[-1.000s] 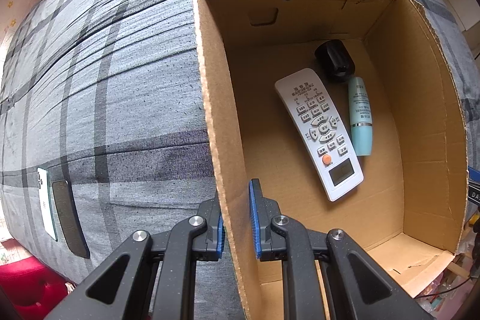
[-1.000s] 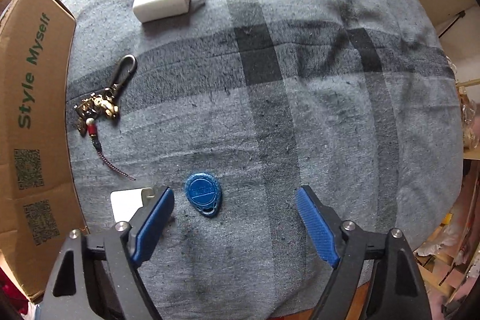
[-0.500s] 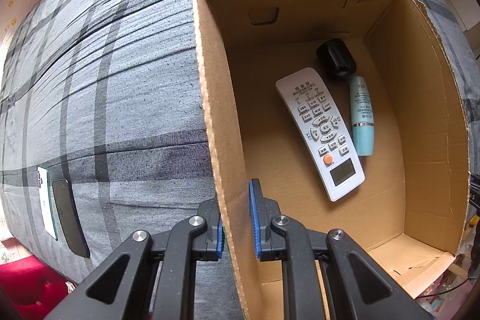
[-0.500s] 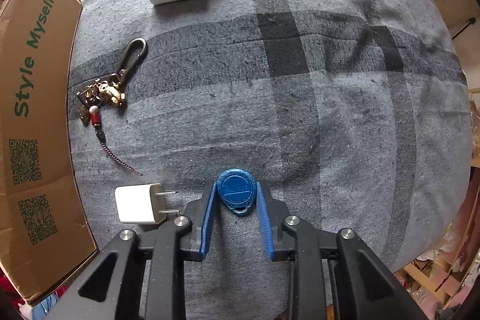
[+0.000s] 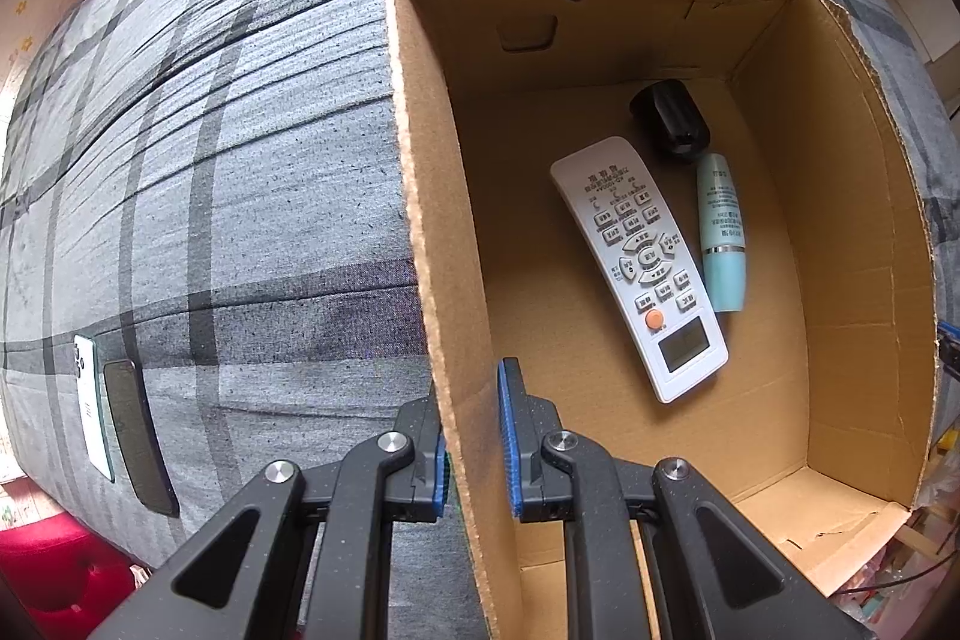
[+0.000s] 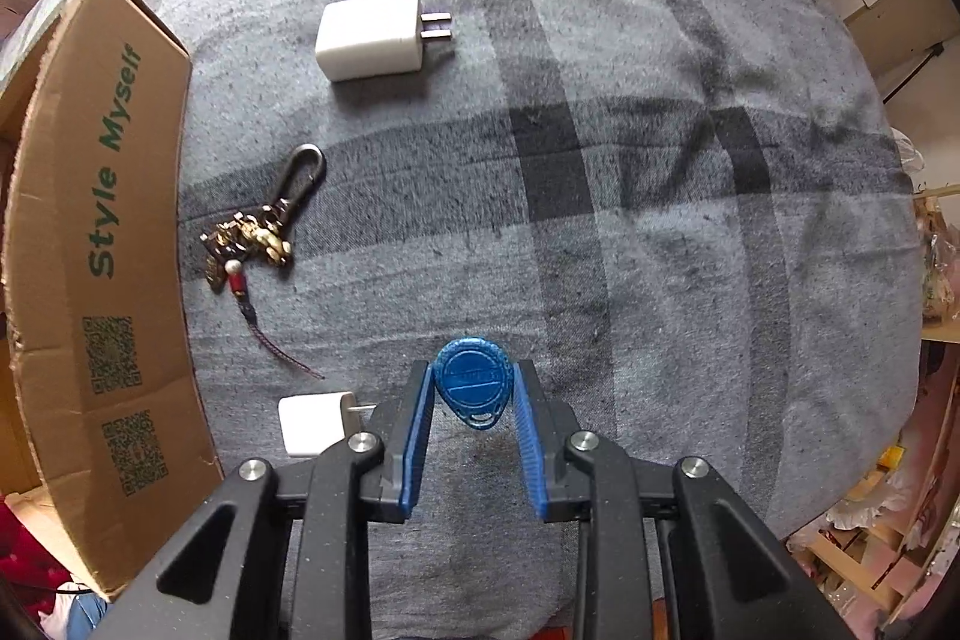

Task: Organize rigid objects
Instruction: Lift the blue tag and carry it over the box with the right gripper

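A grey plaid bedsheet (image 6: 690, 232) covers the whole working surface, with a red cushion-like shape and cluttered shelving just visible past its edges.

One cardboard box (image 5: 852, 232) sits on the sheet, open at the top. Inside it lie three things: one white remote control (image 5: 642, 262) lying along the floor of the box, one pale green tube (image 5: 722, 232) just beside the remote on the side nearer the box's right wall, and one black cap-like object (image 5: 671, 117) touching the far end of the tube, towards the box's back wall. In the right wrist view the box's outer wall (image 6: 90, 244) shows green lettering and two printed square codes.

Outside the box, on the sheet to its right, lie two white plug chargers, a large one (image 6: 375, 35) farther off and a small one (image 6: 315, 423) close to the box's near corner. Between them lies one keyring (image 6: 264, 226) with a clip and a red cord. To the left of the box two phones lie side by side, one white (image 5: 91, 403) and one dark (image 5: 137, 436).

The left gripper (image 5: 471, 436) is nearly closed, its blue pads pinching the box's left wall, one pad inside and one outside. The right gripper (image 6: 472, 400) is drawn in around one blue key fob (image 6: 473, 381), right of the box's near corner, pads touching its sides.
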`<state>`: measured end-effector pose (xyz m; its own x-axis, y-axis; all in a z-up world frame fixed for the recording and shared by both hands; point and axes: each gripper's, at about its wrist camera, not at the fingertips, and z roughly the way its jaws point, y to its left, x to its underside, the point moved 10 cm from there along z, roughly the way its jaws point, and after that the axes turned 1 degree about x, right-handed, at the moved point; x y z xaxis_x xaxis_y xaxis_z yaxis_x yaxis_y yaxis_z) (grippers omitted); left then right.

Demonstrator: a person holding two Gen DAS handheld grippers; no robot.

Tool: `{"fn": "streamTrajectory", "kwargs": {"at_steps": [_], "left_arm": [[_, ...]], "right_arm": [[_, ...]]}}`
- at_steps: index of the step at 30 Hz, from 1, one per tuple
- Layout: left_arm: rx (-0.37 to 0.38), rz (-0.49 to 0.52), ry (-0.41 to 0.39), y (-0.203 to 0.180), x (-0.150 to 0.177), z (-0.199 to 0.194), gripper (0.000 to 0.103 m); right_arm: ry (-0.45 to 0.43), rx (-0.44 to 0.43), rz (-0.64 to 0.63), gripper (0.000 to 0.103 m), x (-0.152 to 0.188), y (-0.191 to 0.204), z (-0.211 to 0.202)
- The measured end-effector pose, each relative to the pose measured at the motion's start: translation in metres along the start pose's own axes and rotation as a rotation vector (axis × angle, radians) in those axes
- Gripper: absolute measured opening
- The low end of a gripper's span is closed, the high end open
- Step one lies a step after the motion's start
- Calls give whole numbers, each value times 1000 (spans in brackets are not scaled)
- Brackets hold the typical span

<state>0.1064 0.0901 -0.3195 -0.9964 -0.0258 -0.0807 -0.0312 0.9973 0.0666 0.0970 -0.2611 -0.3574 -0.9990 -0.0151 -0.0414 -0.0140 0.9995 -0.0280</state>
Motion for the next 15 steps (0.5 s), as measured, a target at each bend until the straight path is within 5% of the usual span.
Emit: {"fn": "streamTrajectory", "kwargs": {"at_steps": [15], "left_arm": [[5, 9, -6, -2, -1, -3, 15]], "right_arm": [[-85, -25, -18, 28, -32, 24, -53]]}}
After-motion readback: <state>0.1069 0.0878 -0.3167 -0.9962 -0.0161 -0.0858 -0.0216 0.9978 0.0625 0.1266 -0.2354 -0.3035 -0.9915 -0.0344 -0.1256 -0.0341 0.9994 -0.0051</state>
